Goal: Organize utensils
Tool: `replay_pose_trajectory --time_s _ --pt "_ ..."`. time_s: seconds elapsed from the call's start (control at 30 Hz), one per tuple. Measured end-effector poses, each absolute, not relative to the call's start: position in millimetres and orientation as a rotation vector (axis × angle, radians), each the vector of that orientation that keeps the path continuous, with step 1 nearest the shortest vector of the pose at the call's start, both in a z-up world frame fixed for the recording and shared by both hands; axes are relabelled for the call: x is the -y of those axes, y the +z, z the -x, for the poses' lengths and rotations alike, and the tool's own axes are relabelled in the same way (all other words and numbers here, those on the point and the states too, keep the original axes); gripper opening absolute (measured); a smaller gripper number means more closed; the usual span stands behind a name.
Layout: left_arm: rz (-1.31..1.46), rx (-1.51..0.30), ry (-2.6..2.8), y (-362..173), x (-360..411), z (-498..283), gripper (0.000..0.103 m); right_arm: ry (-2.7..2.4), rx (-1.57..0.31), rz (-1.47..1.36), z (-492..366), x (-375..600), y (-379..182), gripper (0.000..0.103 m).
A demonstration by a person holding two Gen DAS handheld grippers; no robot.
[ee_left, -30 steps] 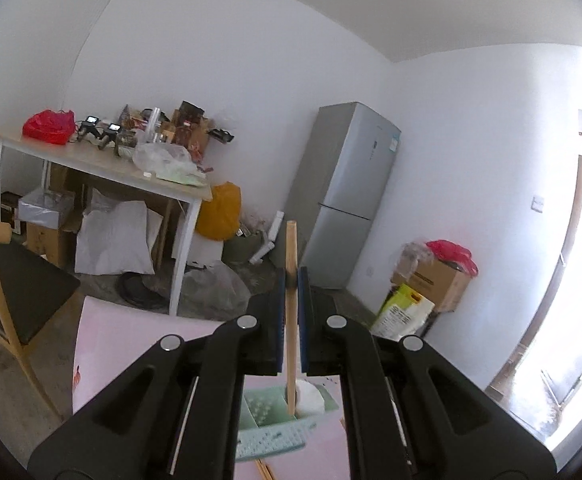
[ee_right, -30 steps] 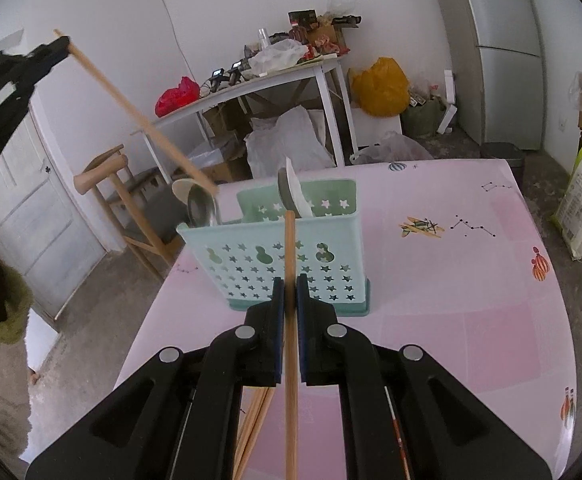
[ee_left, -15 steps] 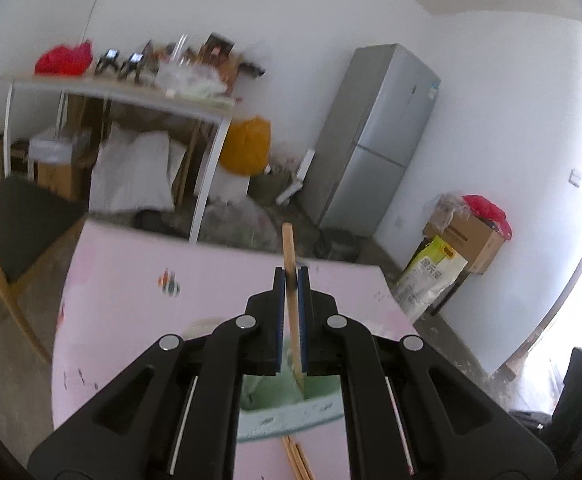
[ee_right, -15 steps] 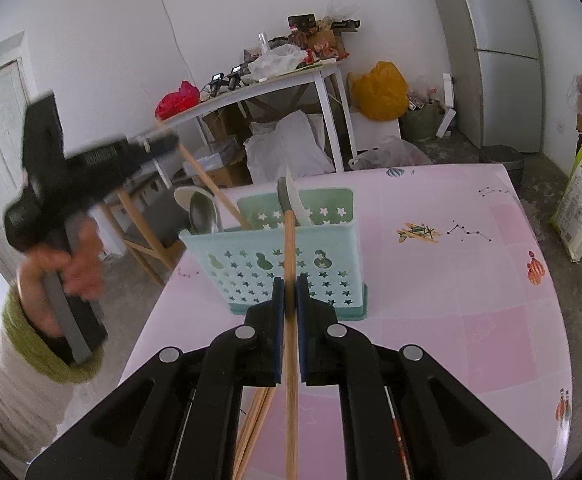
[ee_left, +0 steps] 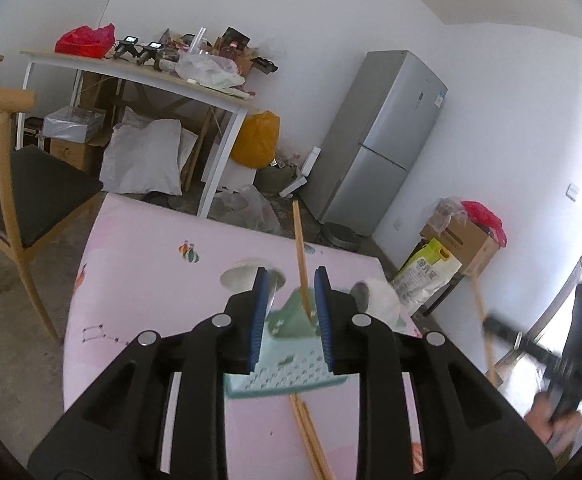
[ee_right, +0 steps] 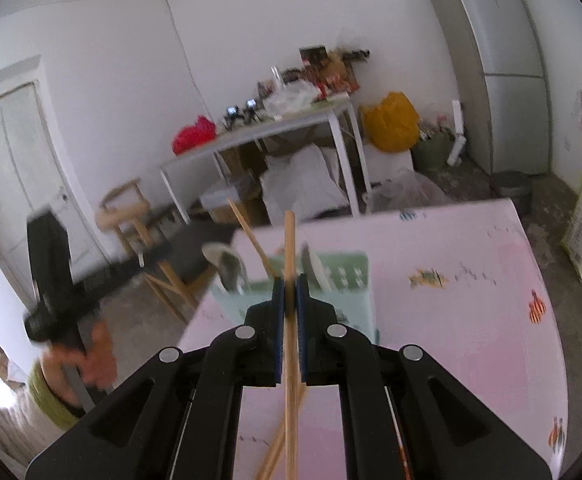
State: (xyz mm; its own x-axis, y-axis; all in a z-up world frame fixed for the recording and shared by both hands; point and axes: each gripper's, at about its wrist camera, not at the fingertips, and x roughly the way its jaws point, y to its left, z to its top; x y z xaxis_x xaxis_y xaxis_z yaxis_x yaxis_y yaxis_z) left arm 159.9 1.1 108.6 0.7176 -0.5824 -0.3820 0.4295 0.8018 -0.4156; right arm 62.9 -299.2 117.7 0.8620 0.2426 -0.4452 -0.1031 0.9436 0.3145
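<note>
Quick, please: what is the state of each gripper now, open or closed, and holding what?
Left gripper: jaws just opening, chopstick stands loose between them in the caddy.
Right gripper: closed on another chopstick.

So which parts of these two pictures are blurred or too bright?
Left wrist view: mostly sharp; the right gripper at the right edge is smeared, and the doorway light behind it is overexposed. Right wrist view: the whole scene is motion-blurred, most strongly the left gripper and the green caddy.
</note>
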Motion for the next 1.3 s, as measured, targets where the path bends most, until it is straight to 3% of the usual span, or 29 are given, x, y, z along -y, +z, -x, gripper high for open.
replay_pose_trajectory --time_s 0.53,0.9,1.3 --pt "0.343 -0.641 -0.487 58 -40 -132 0.023 0.358 -0.226 -0.382 -166 274 188 0.006" --pt "0.363 -0.643 -0.445 50 -59 -134 0.023 0.214 -0.198 -0.269 -233 247 169 0.006" --pt "0.377 -0.653 -0.435 45 -62 -138 0.023 0.113 -0.251 -0.204 -243 252 127 0.006"
